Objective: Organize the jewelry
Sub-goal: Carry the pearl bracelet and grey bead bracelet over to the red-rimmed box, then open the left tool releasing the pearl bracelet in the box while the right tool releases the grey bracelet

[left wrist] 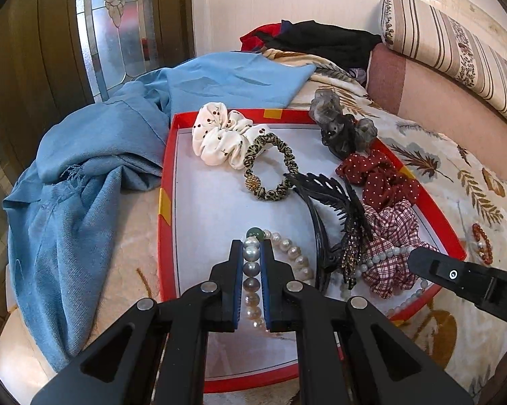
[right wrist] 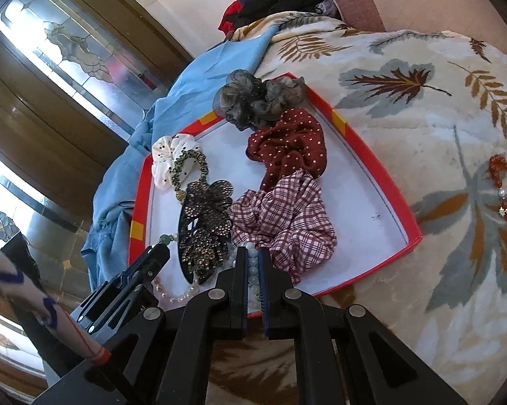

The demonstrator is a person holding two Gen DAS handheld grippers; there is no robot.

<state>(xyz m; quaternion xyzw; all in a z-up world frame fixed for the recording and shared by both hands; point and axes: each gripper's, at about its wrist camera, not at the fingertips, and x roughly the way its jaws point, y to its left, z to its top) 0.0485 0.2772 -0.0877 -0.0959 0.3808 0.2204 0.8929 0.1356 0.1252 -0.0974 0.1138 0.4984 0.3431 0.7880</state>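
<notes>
A red-rimmed tray (left wrist: 165, 182) with a white floor lies on the bed and holds scrunchies, hair clips and beads. My left gripper (left wrist: 252, 241) is shut on a pearl bracelet (left wrist: 251, 270) with a green bead, low over the tray's near part. My right gripper (right wrist: 252, 249) is shut on a pale bead strand (right wrist: 252, 263) at the tray's near edge, beside the plaid scrunchie (right wrist: 287, 226). The right gripper shows in the left wrist view (left wrist: 419, 260) at right. A red bead bracelet (right wrist: 505, 192) lies on the blanket outside the tray.
In the tray are a white scrunchie (left wrist: 219, 135), a leopard hair tie (left wrist: 270, 172), a black leaf clip (right wrist: 206, 222), a red dotted scrunchie (right wrist: 287, 141) and a grey scrunchie (right wrist: 256, 98). A blue cloth (left wrist: 94, 182) lies left of the tray. Pillows (left wrist: 456, 54) stand behind.
</notes>
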